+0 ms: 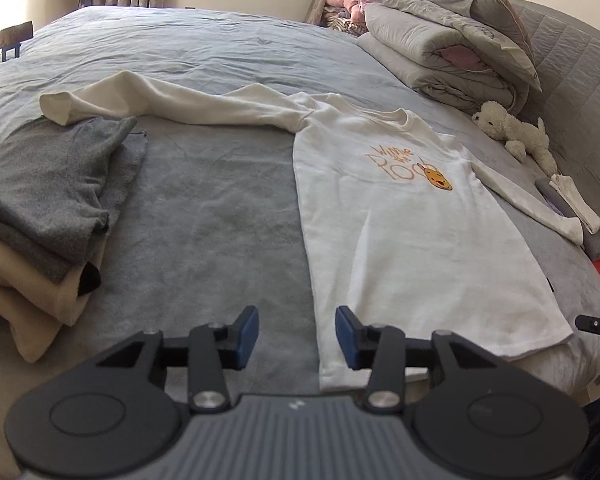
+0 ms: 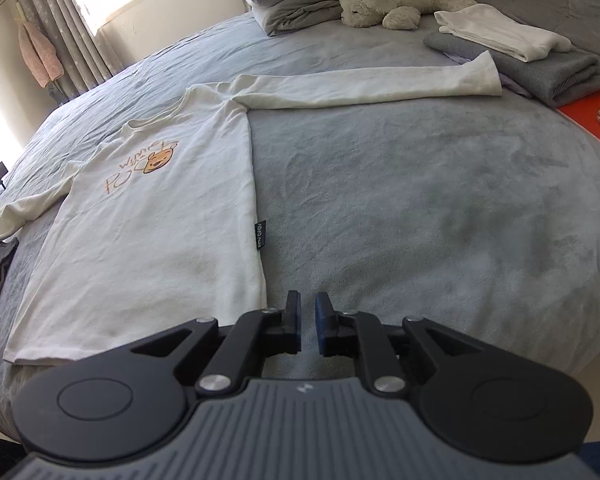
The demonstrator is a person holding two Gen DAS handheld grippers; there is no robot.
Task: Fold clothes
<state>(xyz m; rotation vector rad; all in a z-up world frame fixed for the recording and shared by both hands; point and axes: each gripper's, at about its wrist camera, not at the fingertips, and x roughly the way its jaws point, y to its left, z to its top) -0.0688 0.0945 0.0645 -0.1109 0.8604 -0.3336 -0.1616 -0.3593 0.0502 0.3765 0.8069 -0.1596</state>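
Shirt [image 1: 400, 216], white with long sleeves and an orange bear print on the chest, is lying flat and face up on the grey bed cover [image 1: 220, 216]. In the left wrist view, the left gripper [image 1: 297, 334] is hovering over the cover with its jaws partly apart and nothing between them; the shirt's bottom corner is lying just ahead and to the right of its right finger. One sleeve is stretching away to the far left, and its cuff is resting on a pile of folded clothes [image 1: 48, 196], grey on top and beige below. A white soft toy [image 1: 512, 130] is lying far to the right, near a folded grey quilt [image 1: 452, 52].

In the right wrist view, the right gripper [image 2: 308, 320] is showing only a narrow gap between its blue pads, and nothing is between them. The shirt's hem corner is lying just to its left. The other sleeve is reaching far ahead to the right, and its cuff is lying against a small stack of a white cloth on a grey towel [image 2: 540, 68].
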